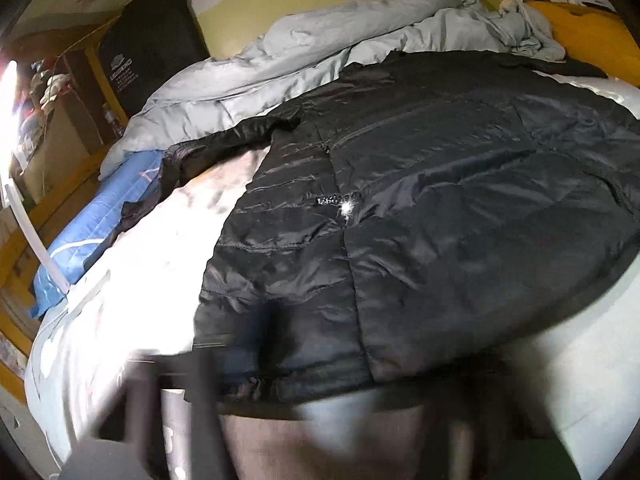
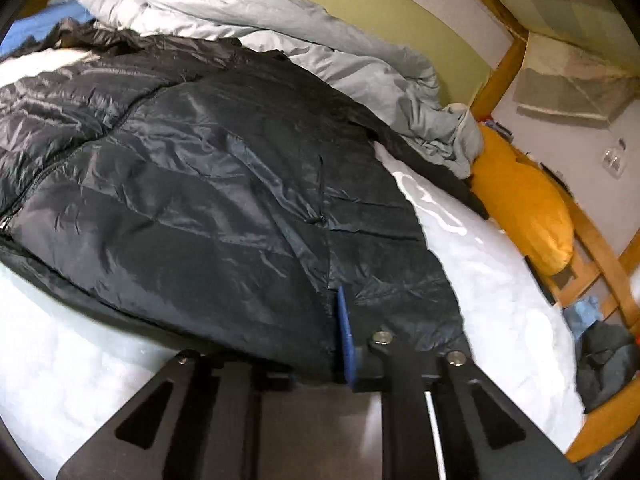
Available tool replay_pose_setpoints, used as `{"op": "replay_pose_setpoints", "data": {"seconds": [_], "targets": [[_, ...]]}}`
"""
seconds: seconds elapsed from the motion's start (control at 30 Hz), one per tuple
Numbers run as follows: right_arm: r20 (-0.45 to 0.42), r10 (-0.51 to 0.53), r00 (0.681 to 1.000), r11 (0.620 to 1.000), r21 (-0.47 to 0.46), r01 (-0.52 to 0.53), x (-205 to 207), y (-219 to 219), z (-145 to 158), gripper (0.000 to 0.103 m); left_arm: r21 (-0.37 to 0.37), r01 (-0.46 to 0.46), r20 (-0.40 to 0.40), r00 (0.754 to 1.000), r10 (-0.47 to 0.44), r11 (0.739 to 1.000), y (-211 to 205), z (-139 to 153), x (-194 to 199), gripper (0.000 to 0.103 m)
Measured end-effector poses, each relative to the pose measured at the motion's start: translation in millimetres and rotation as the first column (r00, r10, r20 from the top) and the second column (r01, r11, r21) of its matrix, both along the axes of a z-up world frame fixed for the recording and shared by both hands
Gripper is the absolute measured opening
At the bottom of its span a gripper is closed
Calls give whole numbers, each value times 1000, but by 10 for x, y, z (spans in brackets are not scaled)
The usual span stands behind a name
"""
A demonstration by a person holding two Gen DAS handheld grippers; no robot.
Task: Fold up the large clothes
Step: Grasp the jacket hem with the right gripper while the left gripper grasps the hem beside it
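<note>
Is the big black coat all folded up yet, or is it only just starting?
Only just starting. Done: the black puffer jacket lies spread flat on the white bed, with no fold in it yet. In hand: the right gripper is pinching its bottom hem; the left gripper sits blurred at the hem's other corner, grip unclear. Left: all the folding.
</note>
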State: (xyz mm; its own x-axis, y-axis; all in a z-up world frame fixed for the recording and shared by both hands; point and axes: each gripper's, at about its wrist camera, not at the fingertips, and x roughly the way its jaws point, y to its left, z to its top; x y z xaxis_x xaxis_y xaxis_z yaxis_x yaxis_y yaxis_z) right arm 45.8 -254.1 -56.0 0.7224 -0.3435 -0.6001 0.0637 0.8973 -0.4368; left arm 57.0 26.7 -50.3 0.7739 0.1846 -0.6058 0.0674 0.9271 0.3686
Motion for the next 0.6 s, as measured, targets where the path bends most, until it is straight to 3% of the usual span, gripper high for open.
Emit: {"op": "replay_pose_setpoints", "data": {"seconds": [0.03, 0.07, 0.2, 0.37, 0.47, 0.6], "targets": [[3, 2, 1000, 1000, 14, -2, 1, -16, 17, 7, 9, 1, 7, 1000, -1, 1000, -21, 4, -21, 10], [3, 8, 1000, 999, 34, -8, -14, -28, 44, 5, 21, -3, 33, 999, 2, 1000, -33, 46, -77, 8], [-1, 39, 999, 992, 117, -38, -200, -99, 282, 3, -7, 21, 94, 995, -20, 1000, -33, 401, -415, 7], [4, 118, 993, 980, 158, -117, -623, -210, 658, 3, -52, 78, 37, 996, -77, 996, 60, 717, -850, 7], [-37, 179, 983, 967, 192, -169, -828, -256, 695, 4, -15, 113, -23, 993, -113, 993, 78, 685, -1030, 7], [-72, 217, 973, 964, 174, -202, -898, -230, 675, 5, -44, 114, -93, 989, -118, 992, 102, 606, -1033, 7]]}}
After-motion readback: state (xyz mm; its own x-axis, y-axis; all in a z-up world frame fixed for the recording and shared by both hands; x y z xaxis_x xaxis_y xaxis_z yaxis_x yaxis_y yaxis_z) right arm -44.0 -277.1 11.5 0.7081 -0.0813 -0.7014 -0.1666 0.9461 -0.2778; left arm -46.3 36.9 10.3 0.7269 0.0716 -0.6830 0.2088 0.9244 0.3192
